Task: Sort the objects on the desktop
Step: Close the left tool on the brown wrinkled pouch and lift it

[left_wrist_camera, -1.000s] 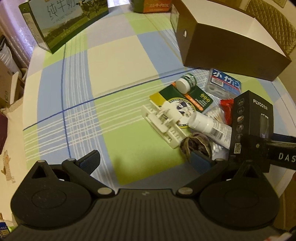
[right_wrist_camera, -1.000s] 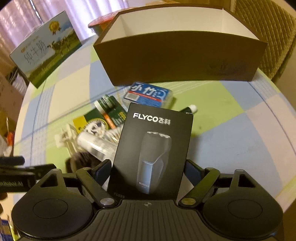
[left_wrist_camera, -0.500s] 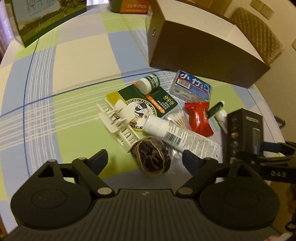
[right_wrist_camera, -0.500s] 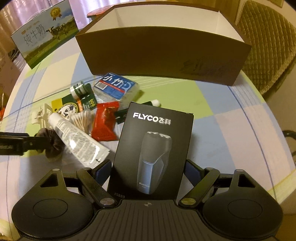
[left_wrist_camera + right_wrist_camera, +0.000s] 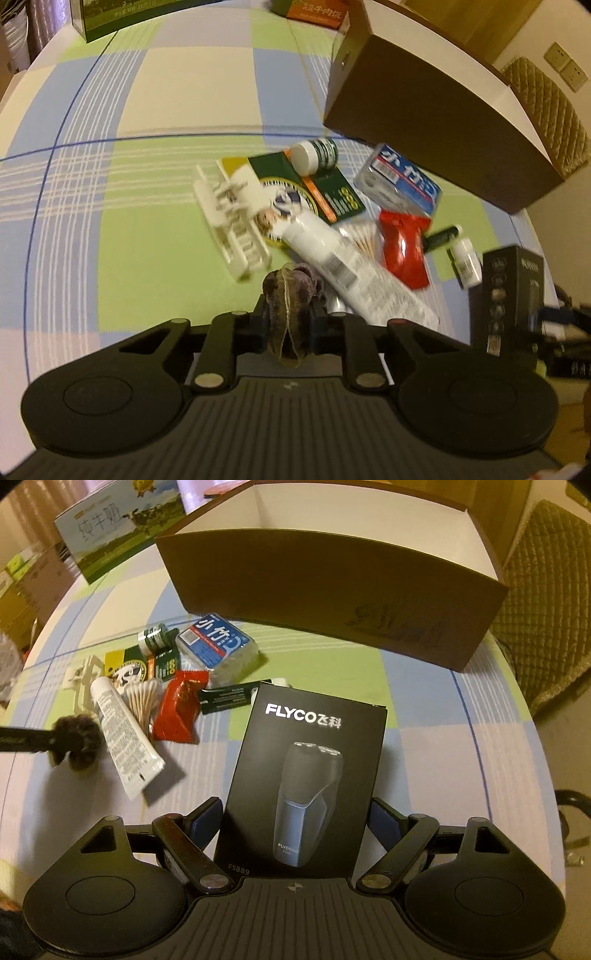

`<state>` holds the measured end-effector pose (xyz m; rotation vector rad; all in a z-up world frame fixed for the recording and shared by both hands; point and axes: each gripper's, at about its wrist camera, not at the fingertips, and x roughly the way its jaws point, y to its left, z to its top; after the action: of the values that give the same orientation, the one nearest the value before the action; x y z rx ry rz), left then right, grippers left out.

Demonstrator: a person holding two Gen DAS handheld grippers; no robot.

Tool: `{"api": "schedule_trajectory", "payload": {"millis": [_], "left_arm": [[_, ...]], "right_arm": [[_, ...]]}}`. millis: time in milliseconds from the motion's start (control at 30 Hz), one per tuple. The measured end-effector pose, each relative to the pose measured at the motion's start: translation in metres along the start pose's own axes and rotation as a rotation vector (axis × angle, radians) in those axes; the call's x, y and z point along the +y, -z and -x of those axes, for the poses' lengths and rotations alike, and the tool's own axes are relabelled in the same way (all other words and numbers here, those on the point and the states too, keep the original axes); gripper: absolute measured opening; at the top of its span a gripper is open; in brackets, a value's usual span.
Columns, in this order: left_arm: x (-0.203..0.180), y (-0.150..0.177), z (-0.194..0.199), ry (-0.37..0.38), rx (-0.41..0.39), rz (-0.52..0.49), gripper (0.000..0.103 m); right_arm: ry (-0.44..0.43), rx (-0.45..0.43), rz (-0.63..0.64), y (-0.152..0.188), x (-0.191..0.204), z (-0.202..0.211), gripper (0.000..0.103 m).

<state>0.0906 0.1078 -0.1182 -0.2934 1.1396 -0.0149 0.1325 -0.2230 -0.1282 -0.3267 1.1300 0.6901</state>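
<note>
My left gripper [image 5: 288, 317] is shut on a brown fuzzy hair scrunchie [image 5: 290, 295], at the near edge of the pile; it also shows in the right wrist view [image 5: 75, 746]. My right gripper [image 5: 295, 812] is shut on a black FLYCO shaver box [image 5: 306, 779], held upright above the table; the box shows at the right in the left wrist view [image 5: 509, 291]. The pile holds a white tube [image 5: 343, 262], a white plastic rack [image 5: 229, 218], a green card [image 5: 317, 188], a green-capped jar [image 5: 314, 155], a blue-labelled pack [image 5: 402, 181], cotton swabs [image 5: 142, 701] and a red packet [image 5: 404, 243].
A large open brown box [image 5: 332, 587] stands behind the pile, white inside. A milk carton box [image 5: 110, 531] stands at the far left. A small white bottle [image 5: 467, 262] and a dark tube [image 5: 441, 238] lie near the shaver box. A woven chair [image 5: 546, 602] stands right of the table.
My left gripper has moved onto the scrunchie and shut on it; it was open before. My right gripper still holds the shaver box and has drifted slightly back and right.
</note>
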Motion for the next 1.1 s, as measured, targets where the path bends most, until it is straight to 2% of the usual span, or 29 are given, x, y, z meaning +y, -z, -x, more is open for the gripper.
{"api": "schedule_trajectory", "payload": {"millis": [133, 200, 233, 300, 333, 367, 433, 500, 633, 767, 800, 833, 933, 1100], "left_arm": [[-0.004, 0.018, 0.013, 0.006, 0.025, -0.021, 0.019], [-0.008, 0.023, 0.016, -0.024, 0.031, -0.019, 0.037], [-0.009, 0.023, 0.015, -0.028, 0.02, -0.025, 0.041], [-0.015, 0.022, 0.014, -0.043, 0.003, -0.035, 0.06], [-0.017, 0.02, 0.012, -0.049, -0.004, -0.045, 0.063], [-0.019, 0.019, 0.009, -0.058, -0.004, -0.051, 0.062], [-0.02, 0.017, 0.002, -0.071, 0.011, -0.055, 0.054], [-0.02, 0.018, -0.004, -0.061, 0.046, -0.059, 0.028], [-0.022, 0.027, -0.001, -0.069, 0.059, -0.088, 0.025], [-0.023, 0.031, 0.003, -0.074, 0.057, -0.101, 0.02], [-0.023, 0.032, 0.004, -0.076, 0.055, -0.102, 0.02], [-0.023, 0.032, 0.005, -0.076, 0.053, -0.102, 0.02], [-0.024, 0.031, 0.013, -0.071, 0.042, -0.099, 0.019], [-0.028, 0.025, 0.028, -0.056, 0.009, -0.105, 0.019]], "right_arm": [[-0.027, 0.008, 0.011, -0.002, -0.009, -0.002, 0.082], [-0.031, 0.014, 0.019, -0.003, -0.011, -0.005, 0.082], [-0.025, 0.018, 0.019, -0.005, -0.013, -0.007, 0.084], [-0.022, 0.024, 0.023, -0.007, -0.015, -0.01, 0.086], [-0.028, 0.018, 0.024, -0.008, -0.016, -0.01, 0.087], [-0.034, 0.014, 0.026, -0.009, -0.016, -0.01, 0.087], [-0.046, 0.01, 0.023, -0.009, -0.016, -0.011, 0.087], [-0.046, 0.012, 0.018, -0.01, -0.017, -0.013, 0.087], [-0.073, 0.027, -0.006, -0.009, -0.019, -0.018, 0.088], [-0.045, 0.034, 0.001, -0.009, -0.015, -0.027, 0.087], [-0.039, 0.034, 0.006, -0.008, -0.014, -0.028, 0.082], [-0.036, 0.034, 0.014, -0.008, -0.012, -0.028, 0.081], [-0.032, 0.032, 0.043, -0.008, -0.009, -0.025, 0.078], [-0.044, 0.007, -0.005, -0.008, -0.021, -0.01, 0.077]]}}
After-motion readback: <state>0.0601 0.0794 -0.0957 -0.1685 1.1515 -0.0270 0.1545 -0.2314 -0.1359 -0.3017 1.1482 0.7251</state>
